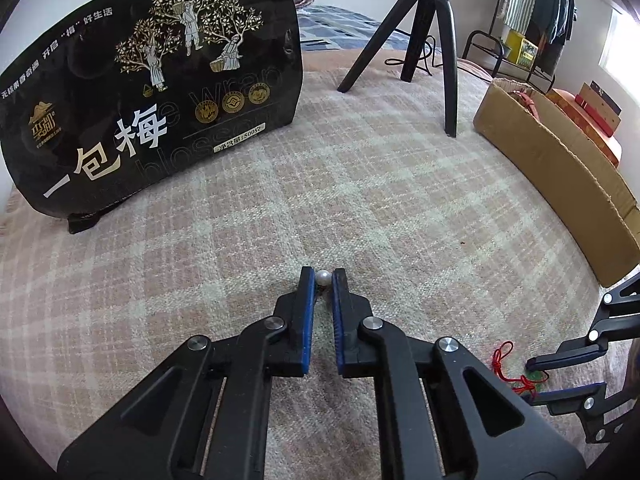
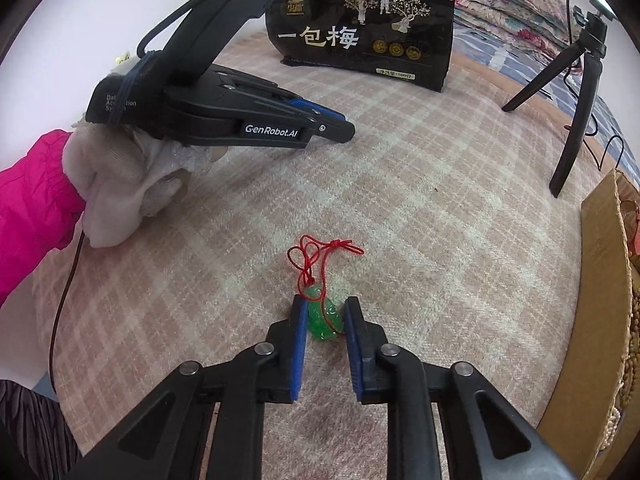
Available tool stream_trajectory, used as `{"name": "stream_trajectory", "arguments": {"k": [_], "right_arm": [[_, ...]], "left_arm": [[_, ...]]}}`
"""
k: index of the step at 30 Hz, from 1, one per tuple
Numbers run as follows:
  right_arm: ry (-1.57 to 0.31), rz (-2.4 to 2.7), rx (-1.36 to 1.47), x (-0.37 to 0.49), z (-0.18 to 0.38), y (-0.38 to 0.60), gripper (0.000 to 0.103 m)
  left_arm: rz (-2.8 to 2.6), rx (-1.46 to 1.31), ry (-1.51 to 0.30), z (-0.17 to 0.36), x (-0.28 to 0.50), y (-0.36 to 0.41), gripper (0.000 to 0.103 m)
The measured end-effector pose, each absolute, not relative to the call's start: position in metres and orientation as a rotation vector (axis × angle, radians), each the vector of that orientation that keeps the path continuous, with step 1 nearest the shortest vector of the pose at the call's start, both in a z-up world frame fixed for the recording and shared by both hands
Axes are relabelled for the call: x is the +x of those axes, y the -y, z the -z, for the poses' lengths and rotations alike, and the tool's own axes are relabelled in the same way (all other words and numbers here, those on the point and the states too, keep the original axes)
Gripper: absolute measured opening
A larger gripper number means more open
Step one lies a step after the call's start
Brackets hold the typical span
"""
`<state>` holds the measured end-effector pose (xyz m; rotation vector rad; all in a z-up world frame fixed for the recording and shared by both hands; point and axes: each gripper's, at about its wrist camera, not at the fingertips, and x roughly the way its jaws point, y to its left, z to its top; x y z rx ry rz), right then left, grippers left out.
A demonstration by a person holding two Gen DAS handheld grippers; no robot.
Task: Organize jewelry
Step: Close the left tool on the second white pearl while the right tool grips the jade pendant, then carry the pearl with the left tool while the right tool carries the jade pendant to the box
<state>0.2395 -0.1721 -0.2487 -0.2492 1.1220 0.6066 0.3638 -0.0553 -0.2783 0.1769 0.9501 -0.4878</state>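
A pearl at my left tips, a green pendant at my right.

My left gripper pinches a small round white pearl at its fingertips, low over the plaid blanket. My right gripper stands apart around a glossy translucent green pendant lying on the blanket, its knotted red cord looping ahead.
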Motion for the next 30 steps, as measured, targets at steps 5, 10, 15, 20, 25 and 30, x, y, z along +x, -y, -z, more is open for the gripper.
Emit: {"name": "stream_trajectory", "arguments": {"k": [5, 10, 15, 20, 25, 30], "right_arm": [[-1.113, -0.601, -0.216, 0.237, 0.246, 0.176, 0.016], [-1.098, -0.594, -0.209, 0.234, 0.238, 0.179, 0.016], [-1.078, -0.581, -0.191, 0.228, 0.225, 0.186, 0.016], [-1.055, -0.563, -0.168, 0.220, 0.209, 0.195, 0.016], [-1.031, -0.541, -0.151, 0.209, 0.193, 0.204, 0.016], [-1.005, -0.513, -0.126, 0.197, 0.173, 0.221, 0.016]], "left_arm": [[0.474, 0.172, -0.945, 0.275, 0.362, 0.053, 0.006], [0.453, 0.149, -0.940, 0.266, 0.361, 0.044, 0.006], [0.436, 0.140, -0.929, 0.253, 0.353, 0.035, 0.006], [0.442, 0.124, -0.903, 0.234, 0.339, 0.031, 0.006], [0.459, 0.127, -0.877, 0.213, 0.319, 0.036, 0.006], [0.484, 0.118, -0.852, 0.192, 0.302, 0.043, 0.006]]}}
